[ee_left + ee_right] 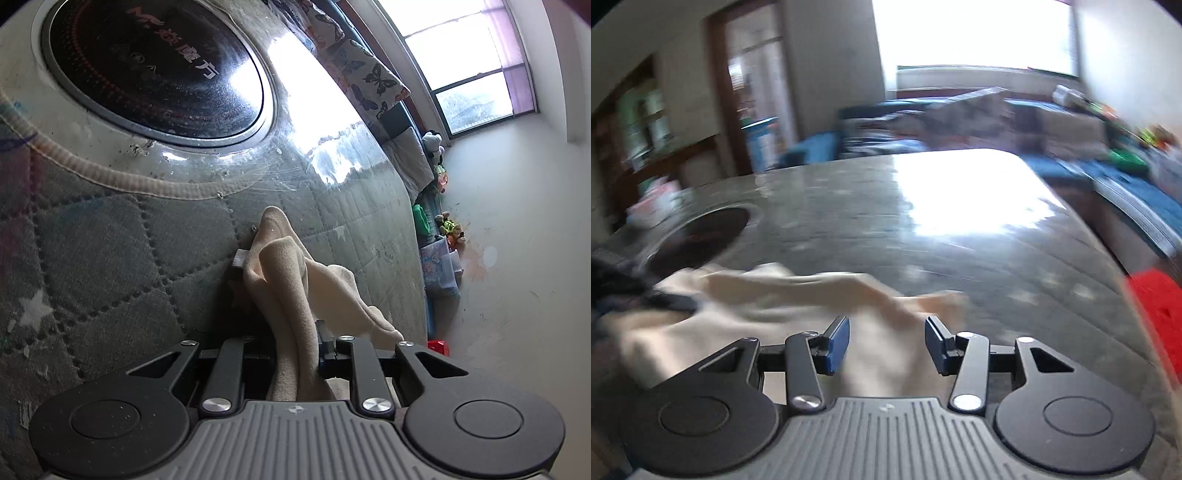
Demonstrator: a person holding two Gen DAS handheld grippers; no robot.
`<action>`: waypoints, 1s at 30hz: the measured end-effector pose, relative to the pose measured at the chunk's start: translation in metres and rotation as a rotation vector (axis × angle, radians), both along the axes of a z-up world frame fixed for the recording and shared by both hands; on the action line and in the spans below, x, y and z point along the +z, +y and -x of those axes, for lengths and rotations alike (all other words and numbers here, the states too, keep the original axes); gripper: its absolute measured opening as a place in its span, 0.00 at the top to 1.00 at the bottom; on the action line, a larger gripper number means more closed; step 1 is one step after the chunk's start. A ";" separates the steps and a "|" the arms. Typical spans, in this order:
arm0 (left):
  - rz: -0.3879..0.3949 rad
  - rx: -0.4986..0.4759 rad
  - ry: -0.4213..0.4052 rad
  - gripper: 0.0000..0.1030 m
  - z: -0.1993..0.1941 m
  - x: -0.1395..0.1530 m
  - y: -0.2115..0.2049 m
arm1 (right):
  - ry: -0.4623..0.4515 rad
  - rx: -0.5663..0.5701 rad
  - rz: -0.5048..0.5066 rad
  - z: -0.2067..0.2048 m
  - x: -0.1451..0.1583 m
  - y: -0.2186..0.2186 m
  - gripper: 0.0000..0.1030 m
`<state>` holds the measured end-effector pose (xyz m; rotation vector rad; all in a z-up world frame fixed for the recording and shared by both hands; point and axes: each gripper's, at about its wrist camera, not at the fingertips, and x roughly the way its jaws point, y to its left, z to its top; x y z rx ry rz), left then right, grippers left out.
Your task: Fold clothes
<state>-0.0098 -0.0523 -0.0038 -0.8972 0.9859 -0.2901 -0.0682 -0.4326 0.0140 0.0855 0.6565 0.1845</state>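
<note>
A beige garment lies bunched on the grey quilted table cover. My left gripper is shut on the beige garment; a thick fold runs between its jaws, and a small white label shows at the fold's left. In the blurred right wrist view the same garment spreads across the table's near left. My right gripper is open just above the garment's right part, with nothing between its blue pads. A dark shape, probably the left gripper, sits at the garment's left end.
A round black induction hob is set into the table beyond the garment. A red object stands at the table's right edge. A sofa with butterfly-print cloth, toys and a window lie beyond.
</note>
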 end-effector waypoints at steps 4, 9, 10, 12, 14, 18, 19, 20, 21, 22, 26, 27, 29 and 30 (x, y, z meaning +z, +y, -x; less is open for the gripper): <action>-0.015 -0.010 -0.003 0.80 0.000 -0.001 -0.004 | 0.024 -0.070 -0.068 0.001 -0.015 -0.032 0.54; -0.038 -0.022 -0.009 0.80 -0.001 0.002 -0.007 | 0.035 -0.027 -0.110 0.004 -0.024 -0.037 0.57; -0.046 -0.023 -0.011 0.80 -0.004 0.003 -0.010 | 0.036 -0.014 -0.119 0.004 -0.023 -0.036 0.57; -0.067 -0.025 -0.017 0.80 -0.005 0.007 -0.012 | 0.036 0.005 -0.118 0.004 -0.022 -0.033 0.70; -0.095 -0.030 -0.026 0.80 -0.005 0.011 -0.016 | 0.028 0.006 -0.120 0.005 -0.019 -0.032 0.83; -0.135 -0.063 -0.082 0.80 -0.007 0.027 -0.028 | -0.012 -0.006 -0.111 0.010 -0.004 -0.038 0.90; -0.140 -0.072 -0.095 0.80 -0.009 0.031 -0.032 | -0.023 -0.010 -0.108 0.011 0.000 -0.040 0.90; -0.142 -0.083 -0.108 0.81 -0.011 0.035 -0.037 | -0.034 -0.013 -0.105 0.013 0.005 -0.042 0.90; -0.147 -0.094 -0.120 0.81 -0.015 0.040 -0.042 | -0.045 -0.016 -0.102 0.014 0.009 -0.044 0.90; -0.152 -0.106 -0.133 0.81 -0.018 0.044 -0.048 | -0.056 -0.019 -0.099 0.016 0.013 -0.046 0.90; -0.173 -0.149 -0.167 0.81 -0.034 0.053 -0.073 | -0.097 -0.033 -0.083 0.020 0.030 -0.053 0.90; -0.172 -0.159 -0.172 0.81 -0.038 0.054 -0.079 | -0.105 -0.039 -0.073 0.020 0.033 -0.056 0.90; -0.174 -0.179 -0.178 0.82 -0.048 0.058 -0.092 | -0.126 -0.059 -0.044 0.017 0.043 -0.064 0.90; -0.173 -0.190 -0.184 0.82 -0.052 0.059 -0.098 | -0.134 -0.069 -0.034 0.016 0.047 -0.068 0.90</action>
